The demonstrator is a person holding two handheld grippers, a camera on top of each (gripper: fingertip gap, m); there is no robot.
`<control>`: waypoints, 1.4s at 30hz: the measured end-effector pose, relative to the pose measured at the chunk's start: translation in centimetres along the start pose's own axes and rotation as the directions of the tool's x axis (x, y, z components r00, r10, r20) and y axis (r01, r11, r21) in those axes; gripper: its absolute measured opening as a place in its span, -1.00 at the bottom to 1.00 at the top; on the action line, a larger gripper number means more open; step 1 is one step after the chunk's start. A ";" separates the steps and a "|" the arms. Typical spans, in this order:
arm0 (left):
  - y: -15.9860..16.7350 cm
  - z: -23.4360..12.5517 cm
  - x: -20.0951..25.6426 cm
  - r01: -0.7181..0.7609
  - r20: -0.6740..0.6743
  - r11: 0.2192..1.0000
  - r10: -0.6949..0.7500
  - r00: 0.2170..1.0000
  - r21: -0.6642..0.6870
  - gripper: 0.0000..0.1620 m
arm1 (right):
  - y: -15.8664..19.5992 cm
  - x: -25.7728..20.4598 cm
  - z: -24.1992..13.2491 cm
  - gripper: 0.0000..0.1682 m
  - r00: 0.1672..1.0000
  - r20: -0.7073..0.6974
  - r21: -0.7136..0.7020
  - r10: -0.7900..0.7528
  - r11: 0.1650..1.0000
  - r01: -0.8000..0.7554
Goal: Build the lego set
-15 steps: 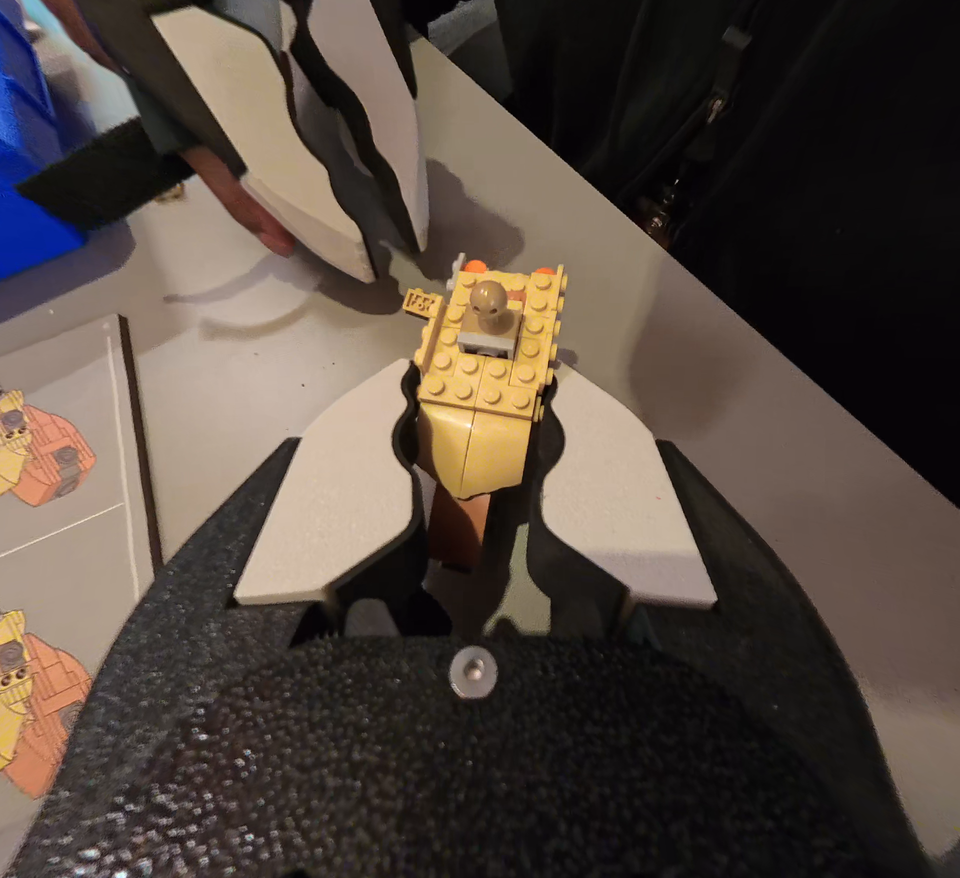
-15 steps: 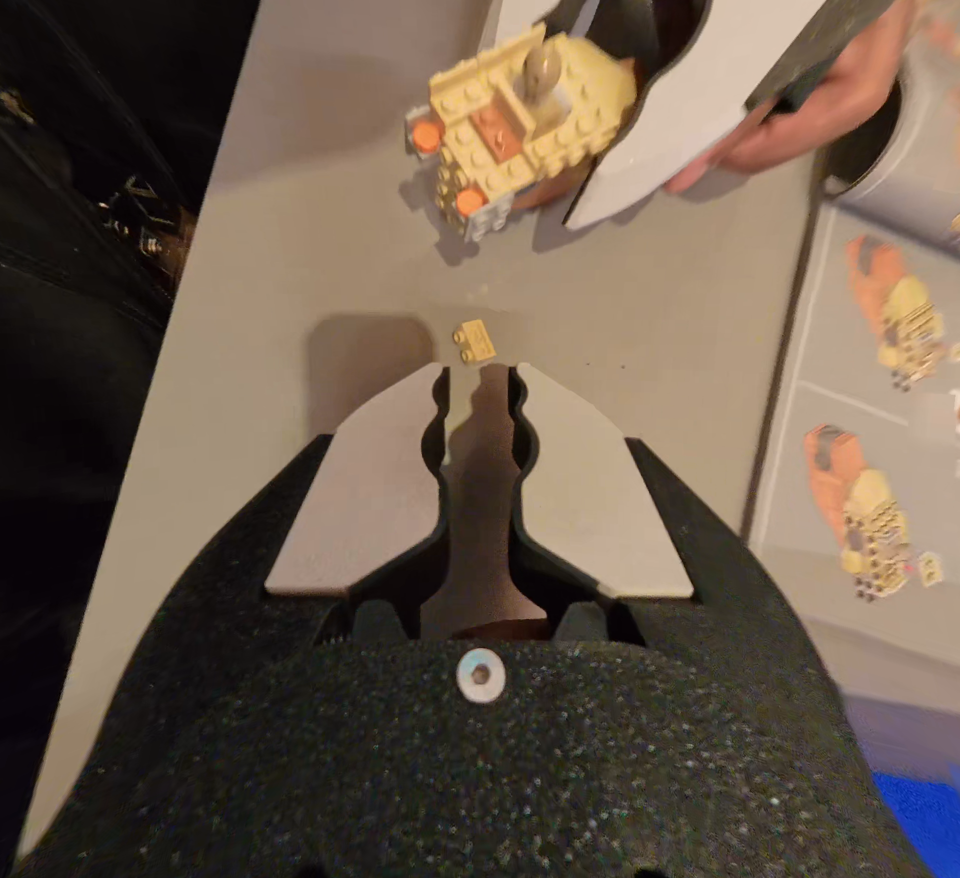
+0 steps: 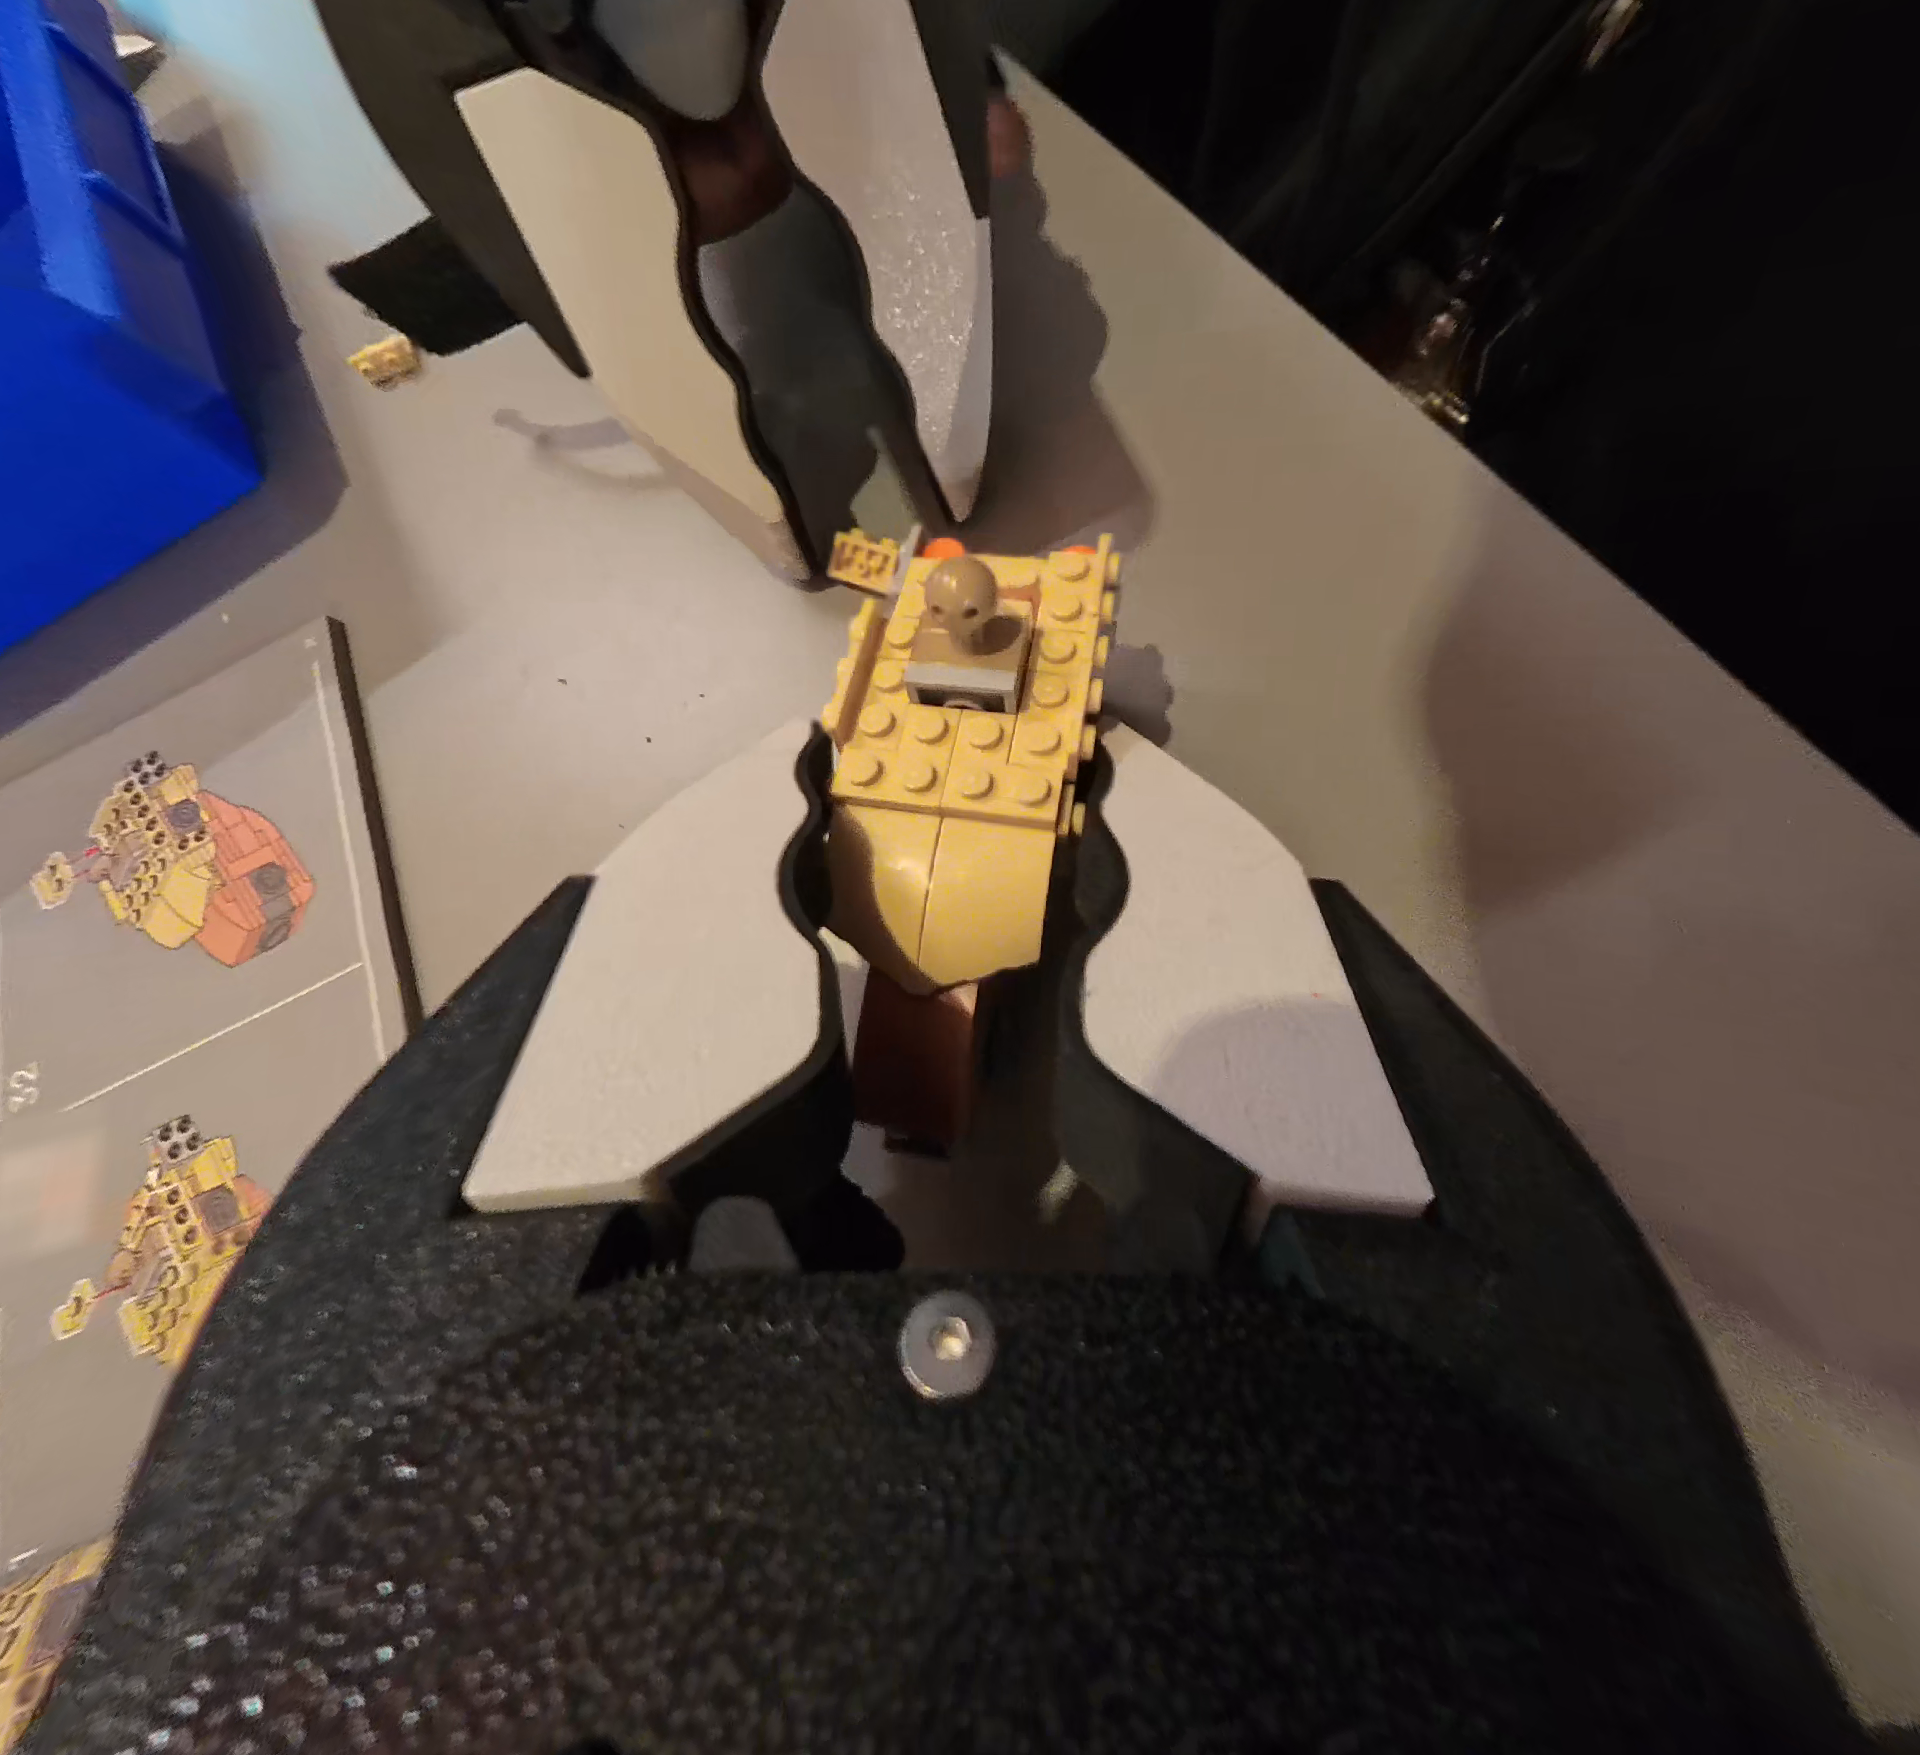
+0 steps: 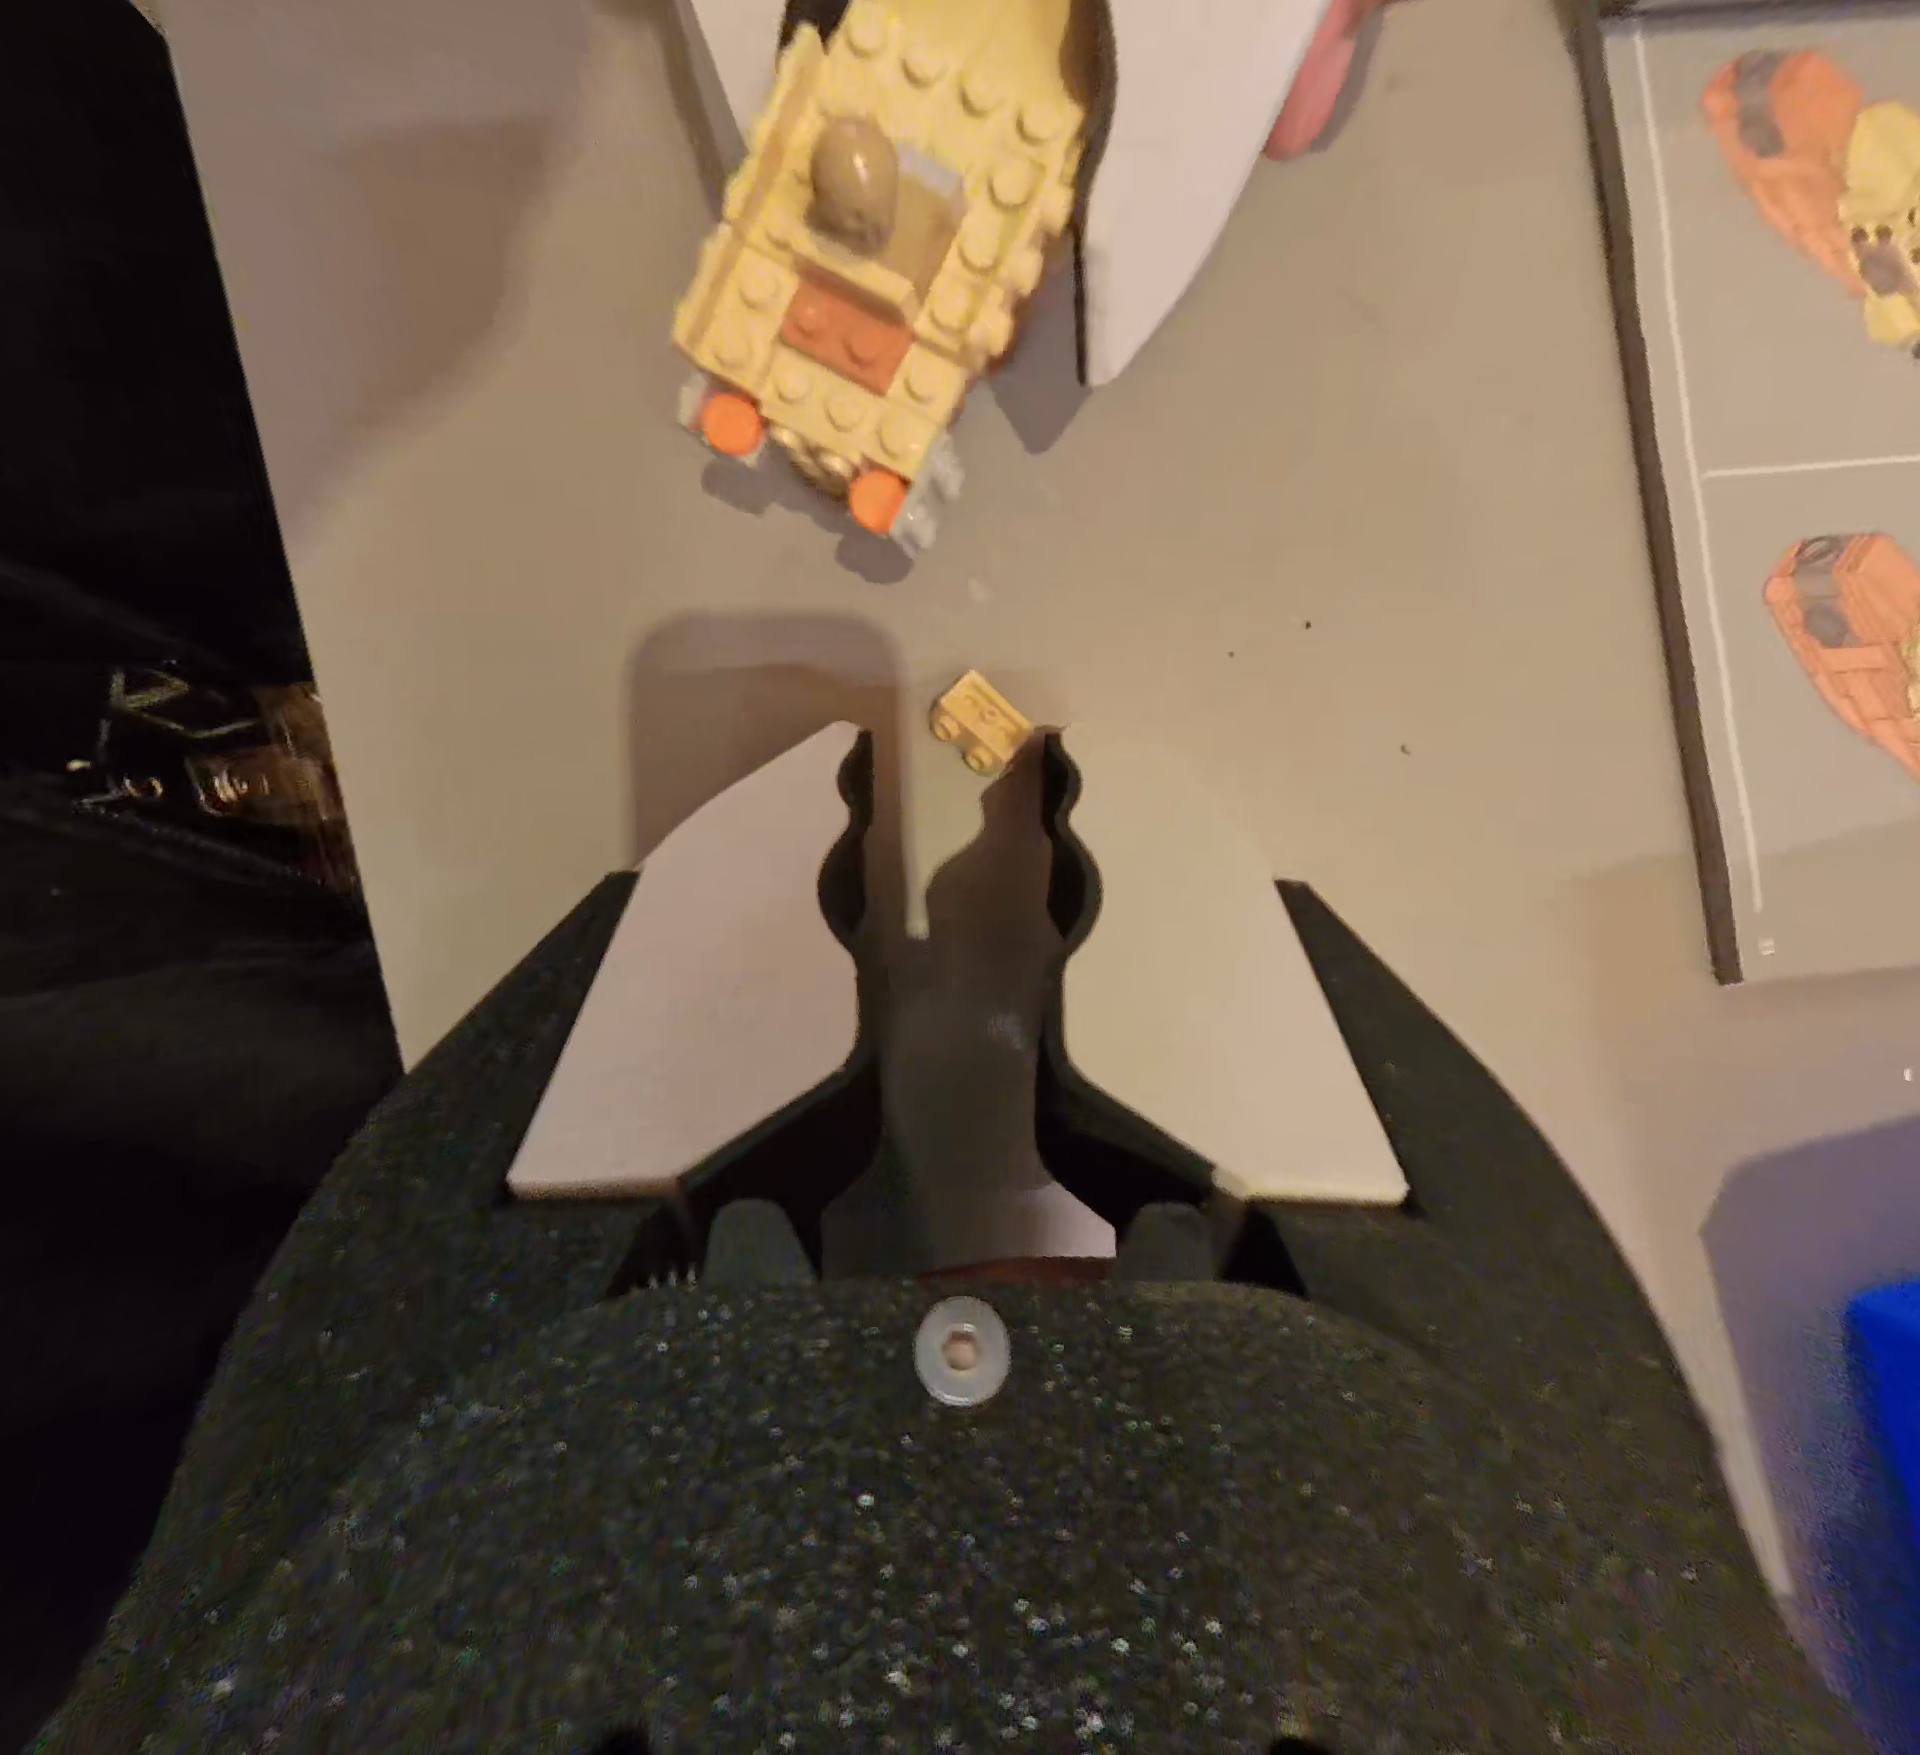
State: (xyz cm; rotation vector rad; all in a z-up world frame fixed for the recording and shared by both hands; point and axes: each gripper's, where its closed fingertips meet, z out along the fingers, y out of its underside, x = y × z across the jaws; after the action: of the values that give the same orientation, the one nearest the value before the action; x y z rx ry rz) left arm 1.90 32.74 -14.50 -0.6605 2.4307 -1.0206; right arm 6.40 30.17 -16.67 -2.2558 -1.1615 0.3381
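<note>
Grey tabletop (image 4: 1299,510) runs under both my claws, its near edge against dark clothing.

My left gripper (image 3: 951,832) is clamped on the rounded tan nose of the lego model (image 3: 971,739), with the studded deck facing up and the tail pointing away. I hold it that way so the studs stay free and the body cannot slide when a part is pressed on. A round tan head piece (image 3: 961,588) sits on a grey block amid the deck, and two orange studs (image 4: 727,427) mark the tail end.

My right gripper (image 4: 951,739) hangs over the table with its jaws parted narrowly and nothing between them. Just beyond them lies a small tan plate (image 4: 977,720), flat on the table, touching or nearly touching the tip of one finger. It sits slightly off centre, so I judge I must shift sideways to straddle it before closing. It is thin and low, and may skid or tip when pinched.

Beside the work lies the instruction sheet (image 3: 187,874), open on drawings of the build, and a blue bin (image 3: 94,355) stands beyond it. Another small tan piece (image 3: 387,360) rests near that bin.
</note>
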 end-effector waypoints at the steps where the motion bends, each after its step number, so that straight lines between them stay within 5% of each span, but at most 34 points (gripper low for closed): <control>1: 0.1 0.0 -0.1 -0.006 0.011 1.000 0.006 1.000 -0.009 -0.45 | -0.2 0.0 0.1 -0.63 1.000 -0.014 0.008 0.011 1.000 -0.011; 9: 0.5 -0.2 -0.5 -0.020 0.057 1.000 0.020 0.998 0.002 -0.44 | -0.7 1.0 0.3 -0.79 0.996 -0.068 0.076 0.058 0.996 -0.052; 14: 0.7 -0.4 -0.3 -0.006 0.050 1.000 0.005 0.999 0.021 -0.38 | -2.8 0.7 -1.3 -0.78 0.983 0.092 0.282 0.161 0.942 -0.180; 23: 1.3 -1.1 -0.1 0.063 0.014 0.997 -0.063 0.998 0.047 -0.33 | -6.8 1.6 -8.0 -0.79 0.746 0.640 0.554 0.185 0.562 -0.615; 29: 1.1 -2.7 -0.8 0.105 0.041 0.989 -0.110 0.993 0.100 -0.33 | -7.2 2.7 -10.0 -0.78 0.640 0.758 0.543 0.130 0.419 -0.728; 42: -6.4 -6.2 -4.7 -0.098 0.379 0.961 -0.008 0.925 0.259 -0.47 | -8.7 2.2 -9.6 -0.78 0.596 0.795 0.510 0.110 0.410 -0.756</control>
State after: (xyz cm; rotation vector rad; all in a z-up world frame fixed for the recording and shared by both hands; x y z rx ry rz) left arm 3.96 34.87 -4.84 -0.6335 1.9205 -1.0729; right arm 6.39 32.36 -3.69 -1.4796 -0.3361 1.6864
